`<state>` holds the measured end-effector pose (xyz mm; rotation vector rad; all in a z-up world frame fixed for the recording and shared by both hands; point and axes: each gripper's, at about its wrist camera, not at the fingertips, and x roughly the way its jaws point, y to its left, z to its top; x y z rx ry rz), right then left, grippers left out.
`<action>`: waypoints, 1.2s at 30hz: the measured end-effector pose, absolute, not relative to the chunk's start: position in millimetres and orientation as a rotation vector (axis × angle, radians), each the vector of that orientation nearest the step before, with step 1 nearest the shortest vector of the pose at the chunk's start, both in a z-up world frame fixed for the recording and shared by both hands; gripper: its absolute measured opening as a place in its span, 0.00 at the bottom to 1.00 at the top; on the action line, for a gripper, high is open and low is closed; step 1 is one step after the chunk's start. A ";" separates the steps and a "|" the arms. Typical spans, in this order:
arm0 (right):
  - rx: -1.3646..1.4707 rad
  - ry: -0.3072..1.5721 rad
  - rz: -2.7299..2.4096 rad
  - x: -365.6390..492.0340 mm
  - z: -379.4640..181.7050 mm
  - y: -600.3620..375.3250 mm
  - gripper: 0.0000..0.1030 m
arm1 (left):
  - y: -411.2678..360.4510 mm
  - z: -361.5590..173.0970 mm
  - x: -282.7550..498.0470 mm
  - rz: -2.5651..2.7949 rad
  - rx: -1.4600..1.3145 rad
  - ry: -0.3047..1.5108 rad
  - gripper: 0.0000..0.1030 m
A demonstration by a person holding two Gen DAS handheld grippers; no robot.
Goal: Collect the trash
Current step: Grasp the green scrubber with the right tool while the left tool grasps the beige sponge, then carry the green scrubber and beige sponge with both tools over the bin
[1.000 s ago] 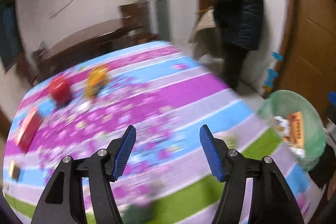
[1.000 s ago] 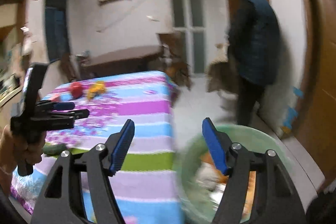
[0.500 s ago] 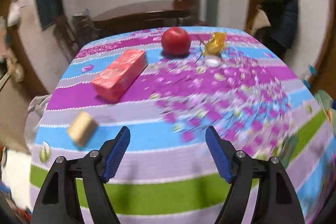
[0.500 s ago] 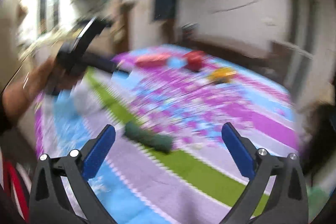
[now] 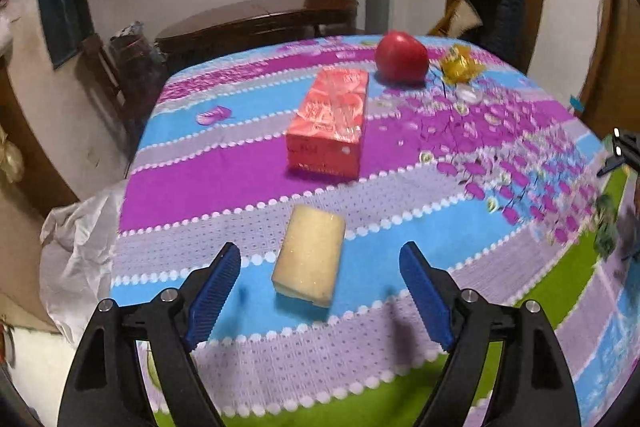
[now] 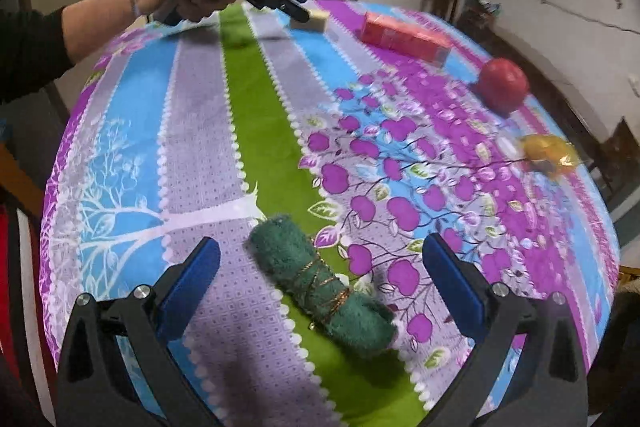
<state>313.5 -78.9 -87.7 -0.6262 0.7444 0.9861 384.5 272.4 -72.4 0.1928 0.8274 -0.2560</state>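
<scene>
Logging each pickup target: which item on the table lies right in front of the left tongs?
The pale yellow sponge block, lying on the blue stripe just ahead of the open left tongs. The red tissue box and red apple lie farther back.

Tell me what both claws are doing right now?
Left gripper open over tan block. Right gripper open over green roll. Nothing held, nothing in the way.
</scene>
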 end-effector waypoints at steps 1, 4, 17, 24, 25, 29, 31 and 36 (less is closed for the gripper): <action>-0.637 0.759 0.990 315.0 -90.5 -78.3 0.85 | 271.6 -77.0 387.5 -0.266 0.200 0.843 0.74; -0.654 0.796 1.001 319.3 -97.3 -76.6 0.75 | 264.8 -90.7 394.3 -0.270 0.213 0.873 0.59; -0.449 0.858 0.914 297.1 -92.5 -94.6 0.16 | 249.9 -79.8 376.8 -0.183 0.153 0.824 0.29; -0.165 0.817 0.738 258.4 -60.1 -132.1 0.16 | 181.5 -38.8 327.7 -0.165 0.107 0.746 0.29; -0.103 0.809 0.716 251.4 -54.0 -143.8 0.16 | 167.7 -36.1 323.5 -0.162 0.117 0.744 0.29; 0.031 0.801 0.612 236.2 -41.7 -181.4 0.16 | 109.4 -29.6 313.1 -0.184 0.126 0.748 0.29; 0.066 0.808 0.551 231.7 -38.5 -202.3 0.16 | 75.6 -28.5 310.1 -0.197 0.160 0.742 0.29; 0.132 0.796 0.388 219.7 -30.0 -256.0 0.16 | 1.3 -28.8 314.3 -0.277 0.218 0.753 0.29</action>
